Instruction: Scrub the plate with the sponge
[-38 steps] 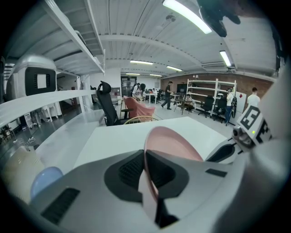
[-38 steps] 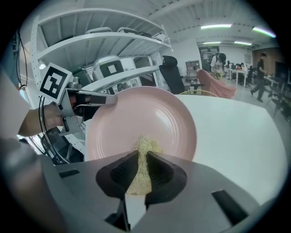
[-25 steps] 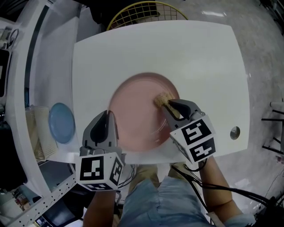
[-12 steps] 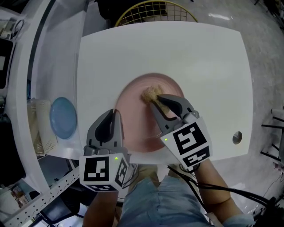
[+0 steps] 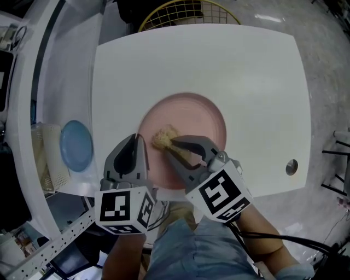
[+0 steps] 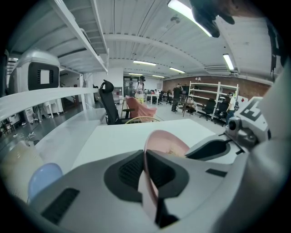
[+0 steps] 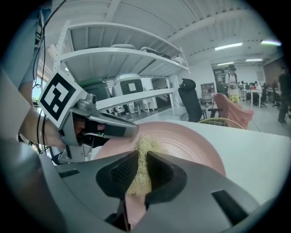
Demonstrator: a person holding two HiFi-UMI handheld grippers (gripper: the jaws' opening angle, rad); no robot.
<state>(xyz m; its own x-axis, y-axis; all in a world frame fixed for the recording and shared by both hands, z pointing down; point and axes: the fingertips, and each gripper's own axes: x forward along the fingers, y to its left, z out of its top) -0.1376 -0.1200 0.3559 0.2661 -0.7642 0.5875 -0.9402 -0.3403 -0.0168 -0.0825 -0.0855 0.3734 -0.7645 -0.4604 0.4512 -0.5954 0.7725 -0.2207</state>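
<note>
A pink plate [image 5: 197, 120] lies on the white table [image 5: 251, 71], near its front edge. My left gripper [image 5: 140, 143] is shut on the plate's left rim; in the left gripper view the plate's rim [image 6: 146, 173] stands edge-on between the pads. My right gripper [image 5: 167, 143] is shut on a tan fibrous sponge [image 5: 162, 136], which rests on the left part of the plate, close to the left gripper. The right gripper view shows the sponge [image 7: 141, 164] pinched between the pads over the plate [image 7: 191, 145], with the left gripper [image 7: 132, 129] just beyond it.
A blue plate [image 5: 75, 149] sits on a rack at the left, beside the table. A yellow wire chair [image 5: 183, 11] stands behind the far edge. A small round metal fitting [image 5: 291, 166] is set in the table at the right.
My right gripper has carried the sponge across the plate from its right side to its left side, rolling as it went. The left gripper has held the rim without moving.
</note>
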